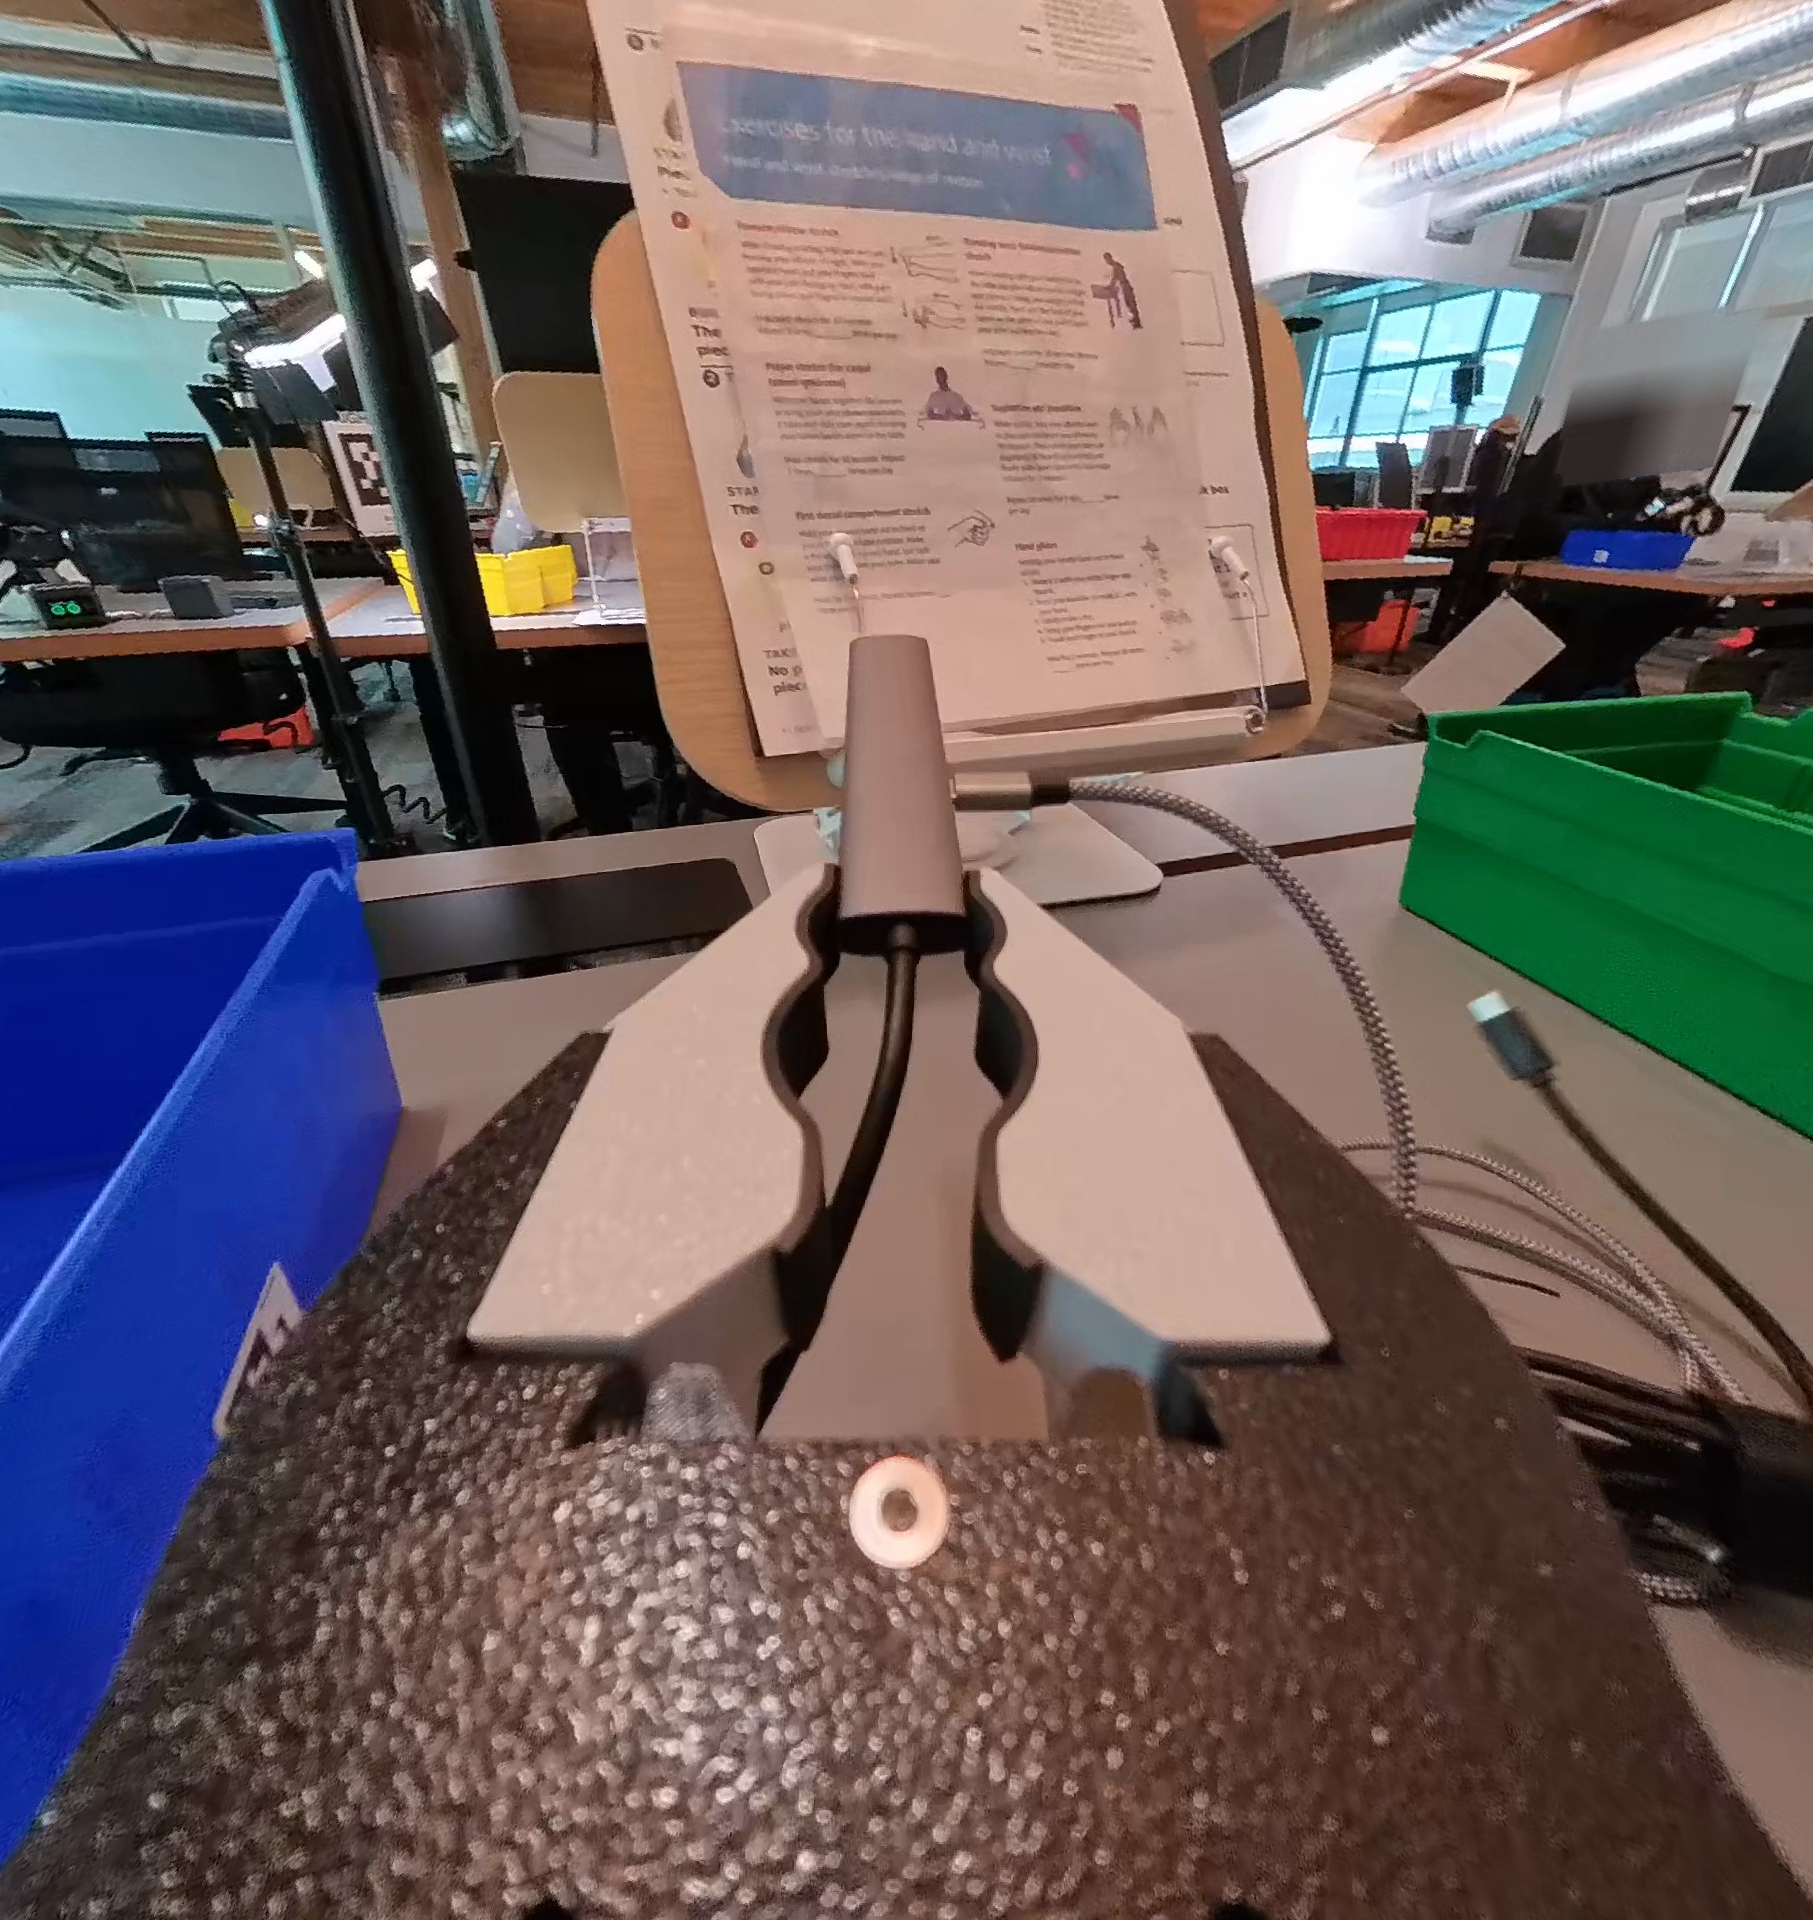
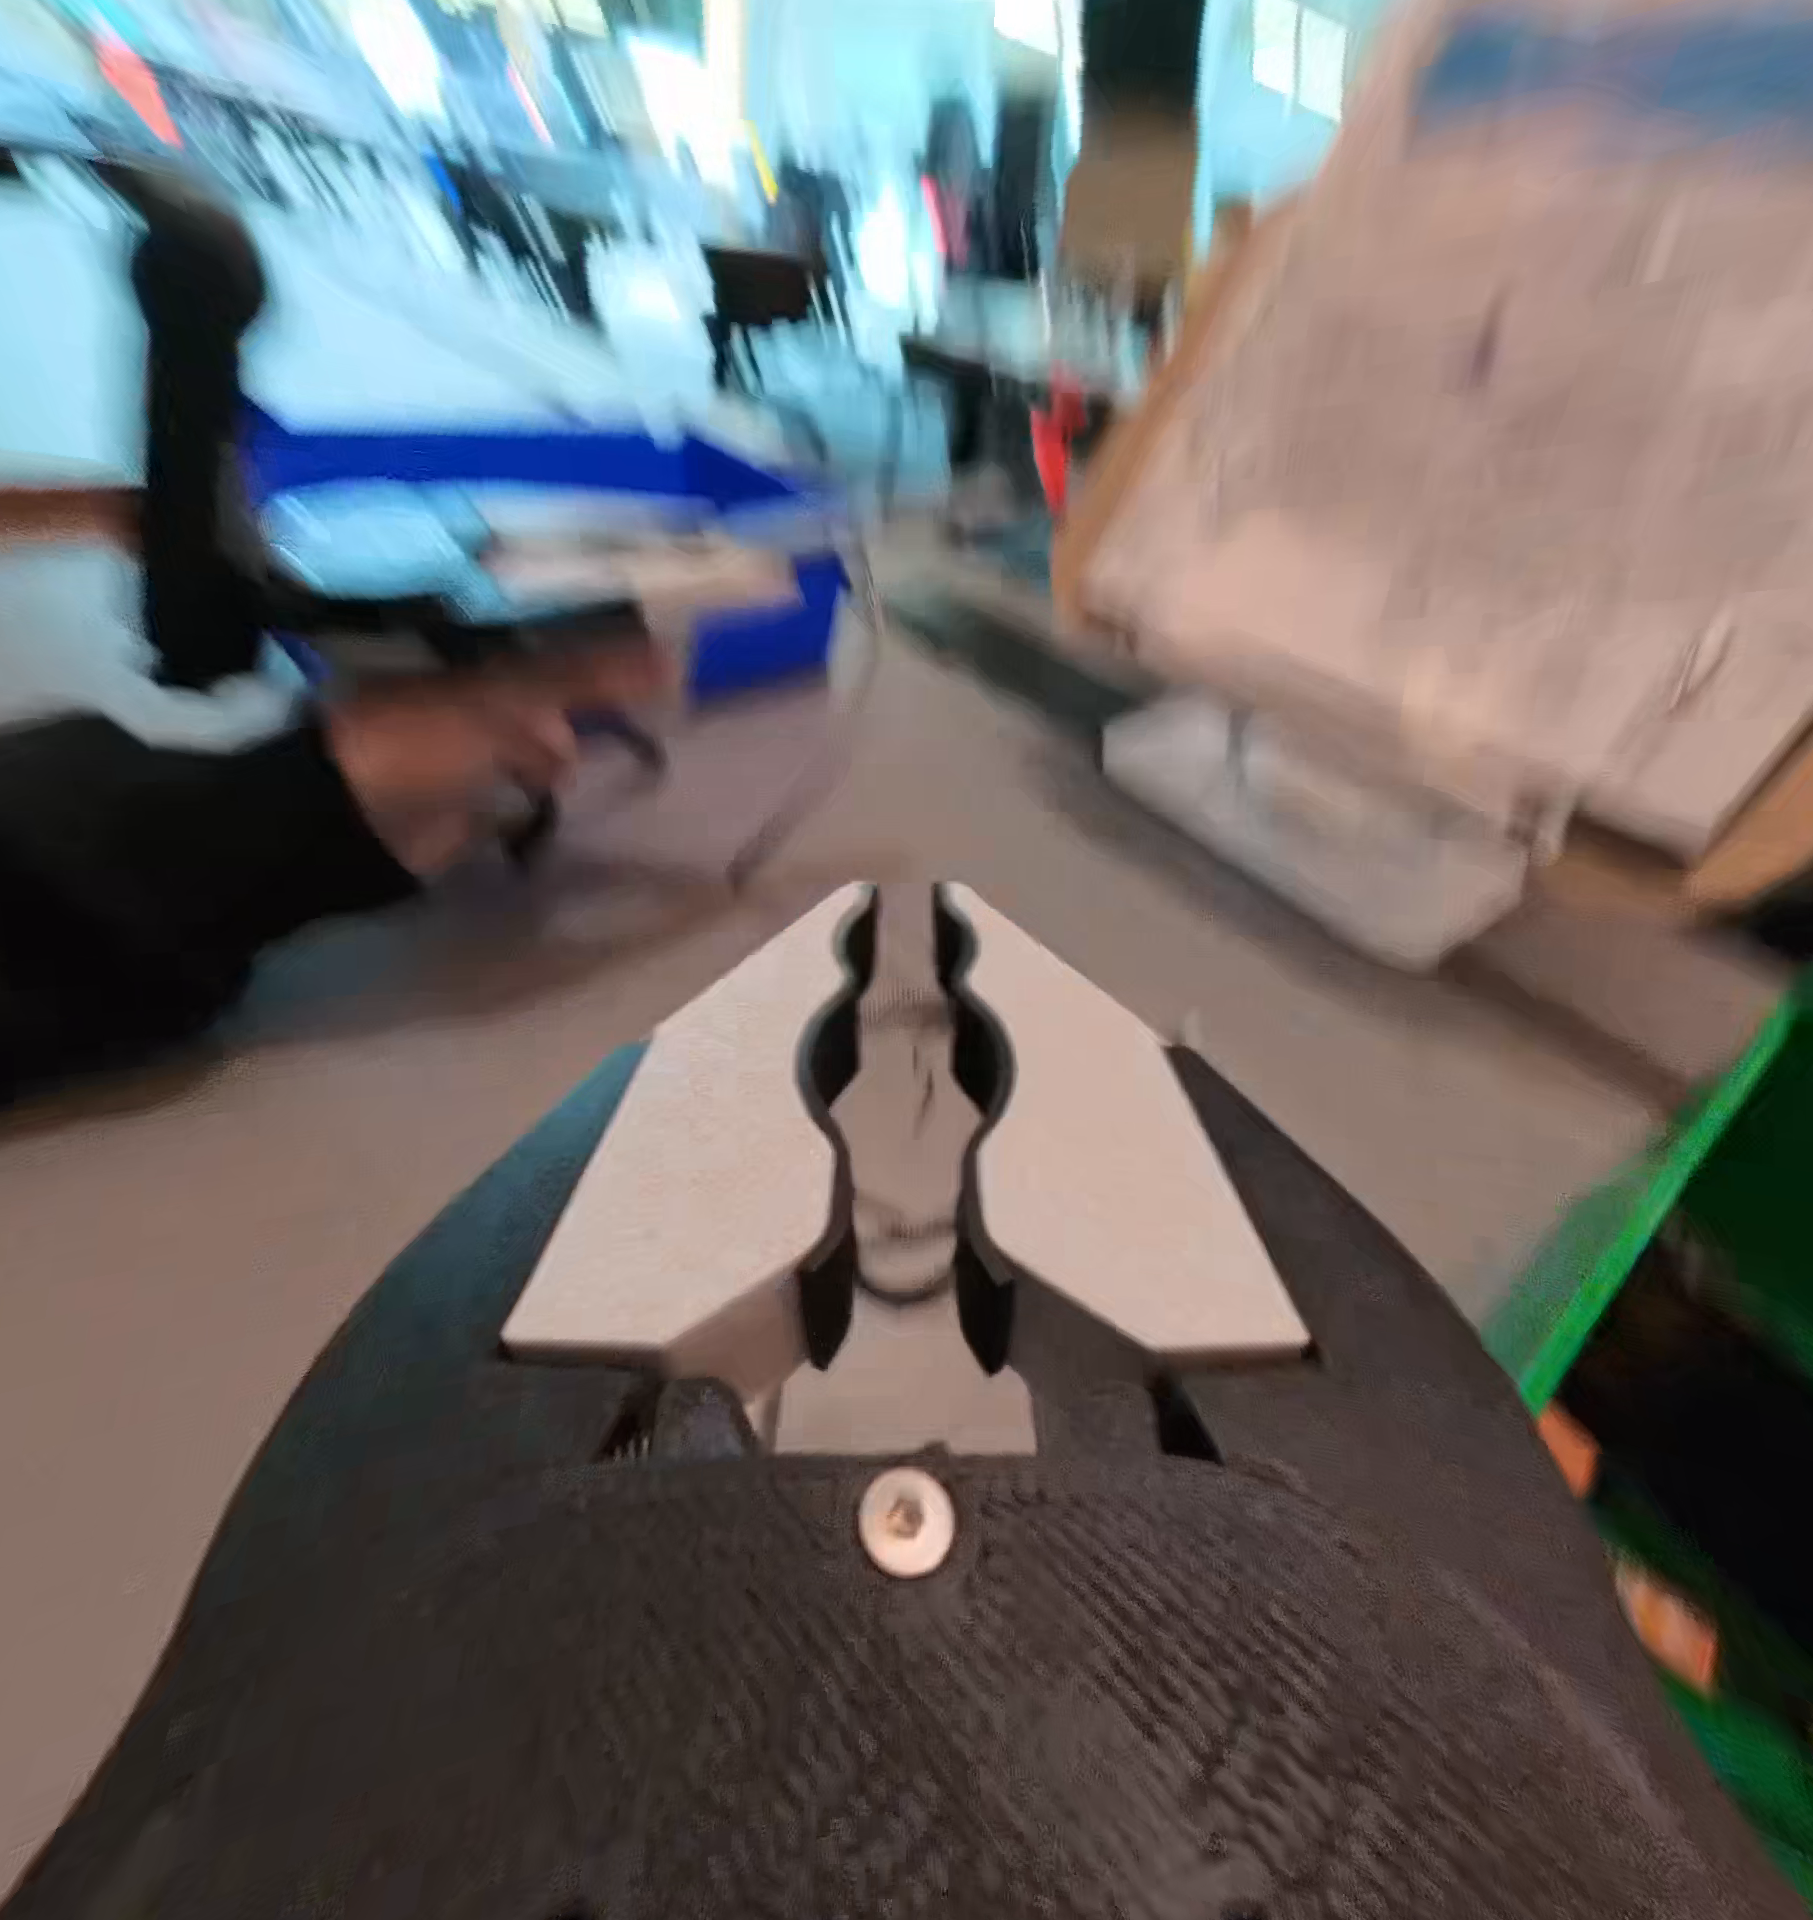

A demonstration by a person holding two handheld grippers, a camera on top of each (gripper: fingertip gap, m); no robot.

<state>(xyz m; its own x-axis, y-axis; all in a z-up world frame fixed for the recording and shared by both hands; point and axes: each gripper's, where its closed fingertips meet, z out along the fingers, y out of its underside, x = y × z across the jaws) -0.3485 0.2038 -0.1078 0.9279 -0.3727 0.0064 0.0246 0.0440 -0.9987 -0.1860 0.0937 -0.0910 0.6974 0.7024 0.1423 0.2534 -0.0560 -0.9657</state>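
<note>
My left gripper (image 1: 900,894) is shut on a slim grey adapter (image 1: 891,769) that sticks out forward past the fingertips. The adapter's short black cable (image 1: 881,1060) runs back between the fingers. A grey braided cable (image 1: 1328,935) is plugged into the adapter's right side and trails over the grey table (image 1: 1245,1039) to the right. My right gripper (image 2: 904,894) is shut and holds nothing, low over the table; its view is heavily motion-blurred. A person's hand (image 2: 445,769) in a black sleeve shows at its left.
A blue bin (image 1: 102,1091) stands at the left and a green bin (image 1: 1629,894) at the right. A wooden document stand with printed sheets (image 1: 964,416) is right behind the adapter. A loose black plug (image 1: 1504,1029) and coiled cables (image 1: 1660,1351) lie at the right. Some 20 cm of space lies between my two pairs of fingers.
</note>
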